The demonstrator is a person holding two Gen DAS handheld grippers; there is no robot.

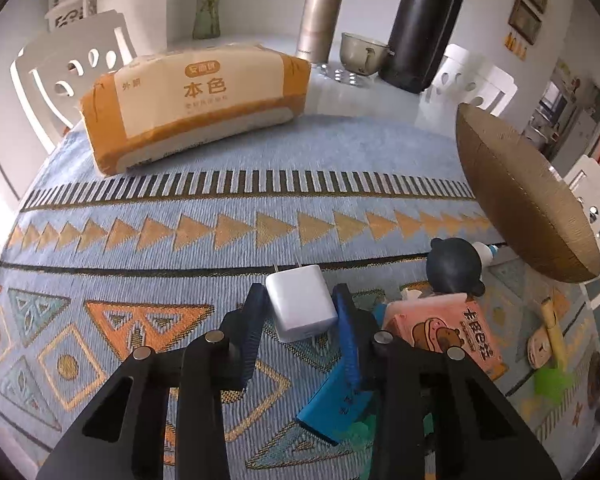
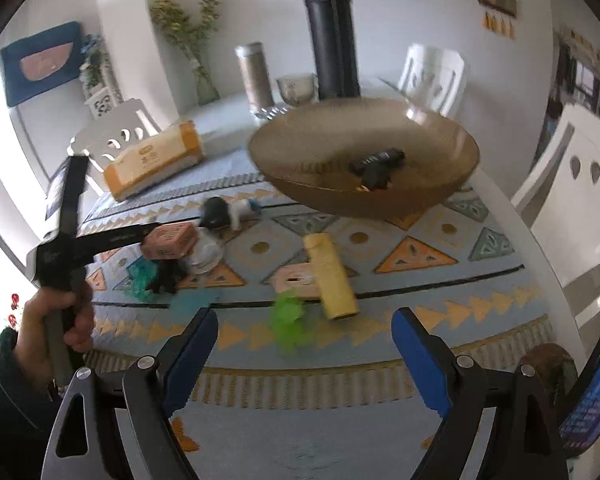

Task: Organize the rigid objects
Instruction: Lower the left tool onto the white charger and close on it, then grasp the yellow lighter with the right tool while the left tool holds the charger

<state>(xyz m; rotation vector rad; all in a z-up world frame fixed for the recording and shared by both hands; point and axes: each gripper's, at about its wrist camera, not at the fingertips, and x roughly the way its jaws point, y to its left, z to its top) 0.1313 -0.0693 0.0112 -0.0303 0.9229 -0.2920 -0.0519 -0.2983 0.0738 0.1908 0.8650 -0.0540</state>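
Observation:
My left gripper (image 1: 302, 304) is shut on a white plug charger (image 1: 300, 304), held just above the patterned cloth. Below it lies a blue box (image 1: 336, 408), and to its right a pink packet (image 1: 448, 332) and a dark round toy (image 1: 454, 266). My right gripper (image 2: 304, 328) is open and empty above the table's near edge. Ahead of it lie a green object (image 2: 290, 320), a yellow tube (image 2: 332, 276) and a pink flat piece (image 2: 296, 278). The brown bowl (image 2: 364, 156) holds a black object (image 2: 378, 166); its rim shows in the left wrist view (image 1: 520, 188).
A tissue pack (image 1: 196, 100) lies at the back left. A steel flask (image 1: 320, 20), a glass bowl (image 1: 362, 54) and a black flask (image 1: 424, 24) stand at the back. White chairs (image 2: 572, 184) ring the table. The left hand and gripper (image 2: 64, 248) show at left.

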